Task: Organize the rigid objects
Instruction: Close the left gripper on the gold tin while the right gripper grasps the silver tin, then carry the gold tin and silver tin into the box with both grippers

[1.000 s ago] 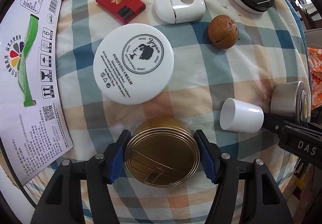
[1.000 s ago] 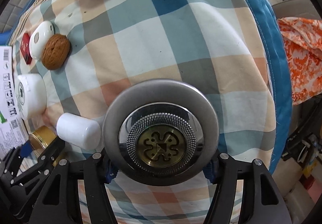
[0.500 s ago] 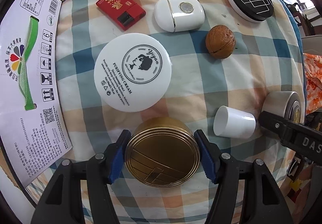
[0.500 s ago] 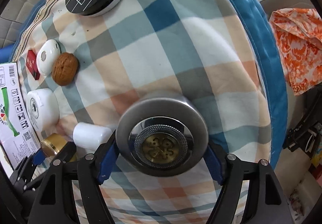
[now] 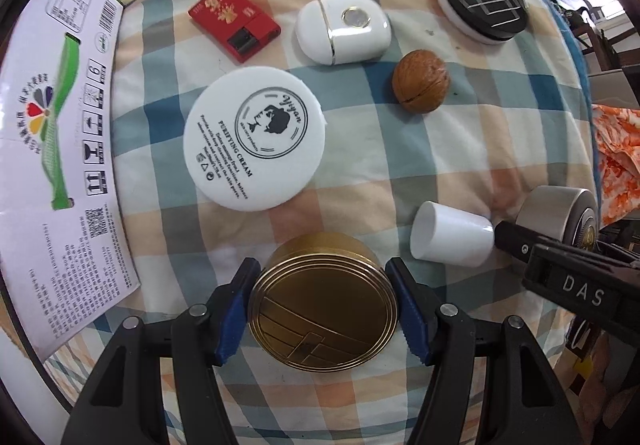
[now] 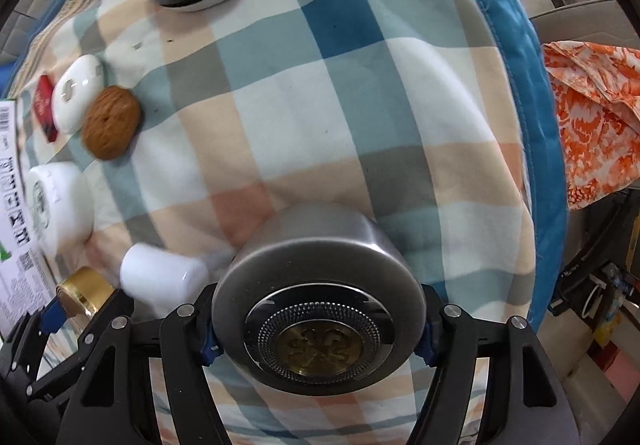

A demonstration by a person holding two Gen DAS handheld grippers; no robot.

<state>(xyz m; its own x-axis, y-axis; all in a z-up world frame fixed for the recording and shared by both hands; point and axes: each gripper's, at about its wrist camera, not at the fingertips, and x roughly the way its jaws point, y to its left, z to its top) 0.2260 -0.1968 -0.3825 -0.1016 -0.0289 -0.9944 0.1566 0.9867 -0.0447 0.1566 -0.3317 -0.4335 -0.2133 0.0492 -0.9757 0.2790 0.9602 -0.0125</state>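
My left gripper is shut on a round gold tin, held just above the checked cloth. My right gripper is shut on a silver round jar with a gold emblem lid; it also shows at the right edge of the left wrist view. A white cap lies on its side between the two. On the cloth lie a white cream jar, a walnut, a white oval case, a red box and a black-lidded tin.
A white printed carton lies along the cloth's left edge. The cloth's blue border drops off at the right, with an orange patterned fabric beyond it. The right gripper's arm reaches in at the lower right of the left wrist view.
The right gripper has tilted and lowered the silver jar toward the cloth, beside the white cap. The left gripper has kept its hold on the gold tin, with the view shifting only slightly.
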